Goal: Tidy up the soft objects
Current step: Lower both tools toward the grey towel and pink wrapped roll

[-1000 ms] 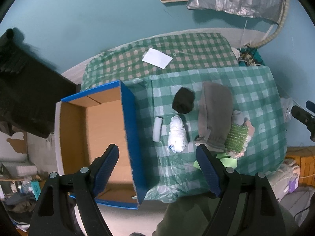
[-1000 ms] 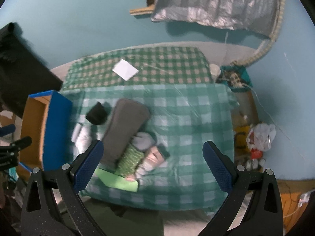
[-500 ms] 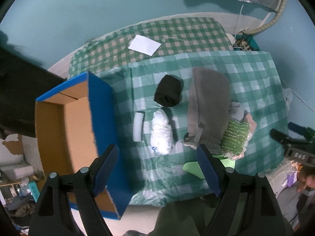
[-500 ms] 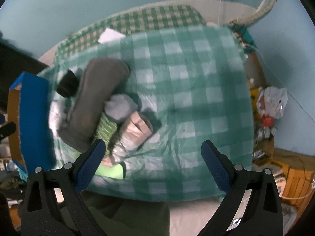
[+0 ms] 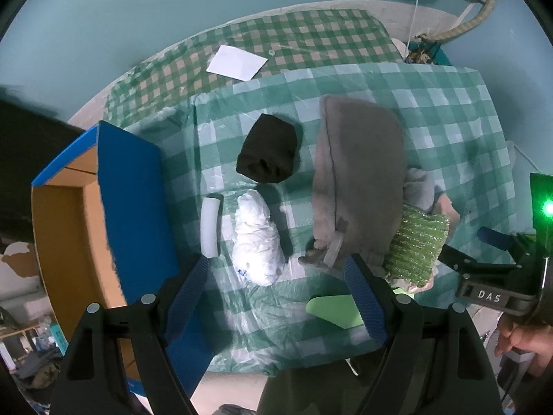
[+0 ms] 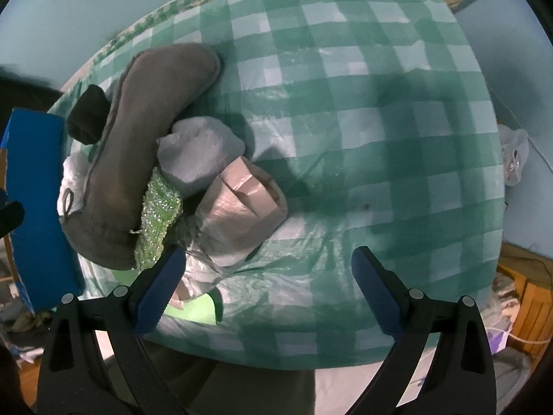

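Box (image 5: 131, 186) sits at left, soft items beside it on the cloth (image 5: 449, 110). Your left gripper (image 5: 276, 288) hangs spread above the white bundle (image 5: 257, 238); your right gripper (image 6: 266, 290), likewise spread and empty, nears the pink bundle (image 6: 238, 214). Descend squarely and grip mid-body.

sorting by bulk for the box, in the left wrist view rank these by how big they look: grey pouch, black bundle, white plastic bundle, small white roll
1. grey pouch, clearly largest
2. black bundle and white plastic bundle: look about alike, so no ranking between them
3. small white roll, smallest
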`<state>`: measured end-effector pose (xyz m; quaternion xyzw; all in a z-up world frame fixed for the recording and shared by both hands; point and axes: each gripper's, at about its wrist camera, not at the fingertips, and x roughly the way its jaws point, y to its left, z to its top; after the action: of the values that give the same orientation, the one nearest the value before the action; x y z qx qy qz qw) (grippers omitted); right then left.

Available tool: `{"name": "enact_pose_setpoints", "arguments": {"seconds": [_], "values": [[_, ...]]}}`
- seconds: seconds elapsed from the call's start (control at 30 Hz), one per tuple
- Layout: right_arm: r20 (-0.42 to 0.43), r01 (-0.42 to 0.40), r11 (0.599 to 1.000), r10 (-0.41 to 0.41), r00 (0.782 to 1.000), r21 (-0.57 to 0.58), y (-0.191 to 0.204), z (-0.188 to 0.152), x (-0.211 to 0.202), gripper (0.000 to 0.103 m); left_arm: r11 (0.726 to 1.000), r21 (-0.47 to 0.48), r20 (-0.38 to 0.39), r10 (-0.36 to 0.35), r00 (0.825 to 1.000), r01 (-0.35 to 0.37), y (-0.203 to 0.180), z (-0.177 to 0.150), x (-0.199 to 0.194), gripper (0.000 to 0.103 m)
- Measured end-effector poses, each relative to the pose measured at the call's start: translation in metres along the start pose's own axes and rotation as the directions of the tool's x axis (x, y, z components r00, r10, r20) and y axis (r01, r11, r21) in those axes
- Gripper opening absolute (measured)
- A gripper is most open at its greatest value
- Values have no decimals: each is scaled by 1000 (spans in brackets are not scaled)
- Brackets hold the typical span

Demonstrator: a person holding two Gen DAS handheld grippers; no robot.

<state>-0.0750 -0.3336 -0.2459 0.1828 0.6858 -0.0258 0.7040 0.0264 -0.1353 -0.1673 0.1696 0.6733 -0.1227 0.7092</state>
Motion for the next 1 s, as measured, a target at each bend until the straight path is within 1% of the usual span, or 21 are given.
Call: {"name": "enact_pose_setpoints", "arguments": {"seconds": [0.23, 0.4, 0.47, 0.5, 0.57, 0.6, 0.67, 0.73, 0.87, 1.0], "values": [[-9, -16, 1000, 16, 1000, -13, 11, 7, 6, 97, 1000, -15, -12, -6, 1000, 6, 3, 4, 10, 82], [-29, 1, 1000, -2, 1000, -28, 21, 15, 18, 96, 1000, -21, -22, -2, 1000, 2, 5, 8, 13, 82], [-37, 10, 999, -12, 999, -40, 24, 18, 23, 84, 1000, -23, -22, -6, 1000, 6, 6, 9, 14, 82], [-39, 10, 999, -11, 999, -44, 25, 18, 25, 81, 1000, -21, -22, -6, 1000, 5, 6, 9, 15, 82], [-43, -7, 999, 5, 999, -50, 27, 21, 26, 72, 1000, -14, -24, -14, 1000, 13, 5, 11, 15, 82], [-41, -10, 998, 8, 999, -55, 27, 21, 24, 70, 1000, -11, -23, -16, 1000, 16, 4, 12, 17, 82], [-38, 5, 998, -8, 999, -70, 26, 22, 20, 62, 1000, 3, -28, -19, 999, 19, 0, 15, 19, 82], [-35, 29, 996, -32, 999, -85, 24, 25, 17, 60, 1000, 16, -33, -20, 999, 20, -6, 16, 22, 82], [-34, 97, 989, -101, 994, -113, 10, 31, 11, 60, 999, 43, -42, -30, 999, 32, -18, 20, 26, 82], [-25, 144, 982, -148, 989, -127, -13, 34, 10, 60, 996, 72, -65, -40, 997, 45, -31, 25, 34, 82]]}}
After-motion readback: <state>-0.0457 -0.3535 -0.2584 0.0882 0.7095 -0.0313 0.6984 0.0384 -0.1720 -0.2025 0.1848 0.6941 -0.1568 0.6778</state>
